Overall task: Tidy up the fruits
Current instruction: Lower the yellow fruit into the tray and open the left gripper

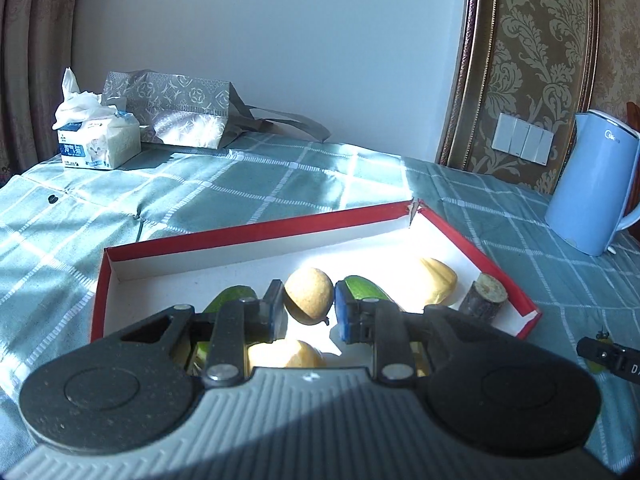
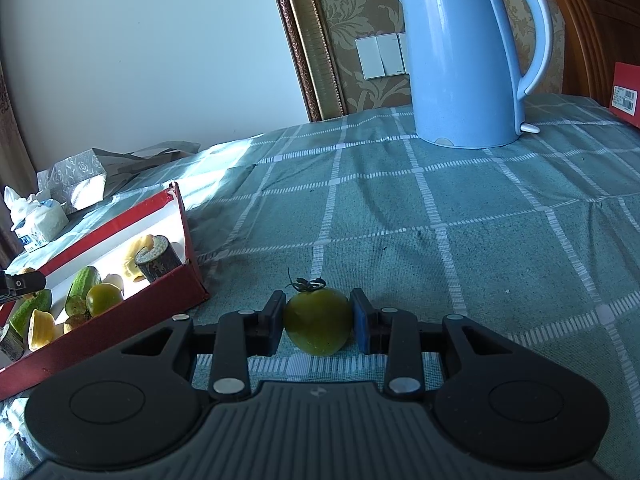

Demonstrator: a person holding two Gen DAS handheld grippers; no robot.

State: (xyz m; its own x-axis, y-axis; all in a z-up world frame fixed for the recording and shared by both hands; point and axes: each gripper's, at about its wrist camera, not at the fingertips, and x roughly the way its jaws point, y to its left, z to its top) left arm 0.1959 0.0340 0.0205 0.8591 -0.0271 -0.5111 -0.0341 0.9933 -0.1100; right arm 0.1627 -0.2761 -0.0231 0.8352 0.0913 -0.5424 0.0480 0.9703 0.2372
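Two grips at once, so we watch both. Our left gripper point(image 1: 308, 304) is clamped on a tan pear-shaped fruit point(image 1: 309, 295) above the red box point(image 1: 256, 229), with cucumber pieces point(image 1: 362, 287) and yellow pieces point(image 1: 438, 278) crowded just below it; let go carelessly and it may bounce off them. Our right gripper point(image 2: 318, 320) is closed on a green tomato point(image 2: 318, 320) over the checked cloth point(image 2: 480, 216), box well to its left. Smooth round skin; we judge it could slip or bruise if squeezed.
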